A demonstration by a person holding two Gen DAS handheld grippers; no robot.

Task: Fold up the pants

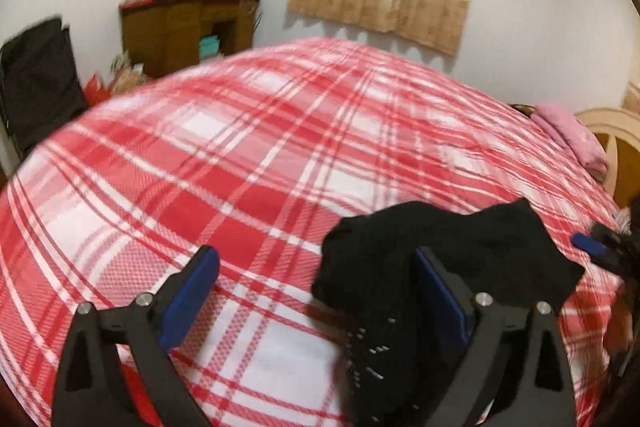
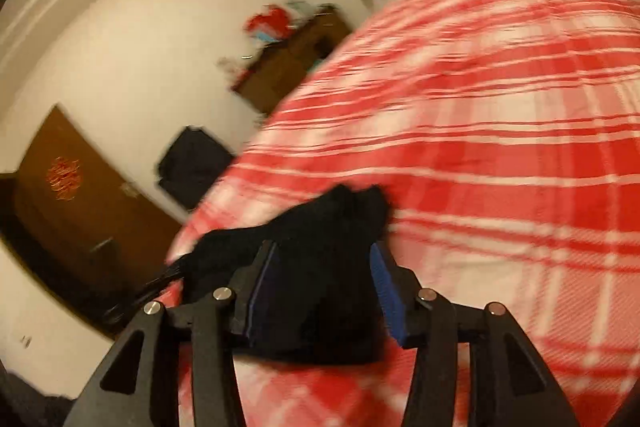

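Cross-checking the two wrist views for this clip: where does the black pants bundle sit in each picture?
Left wrist view: the bunched black fabric pants lie lower right on the red-and-white plaid bedspread, against the right pad of the wide-open jaws.
Right wrist view: the pants sit lower centre, between the jaws.
Shared landmark: the brown wooden cabinet against the white wall, upper left in both.
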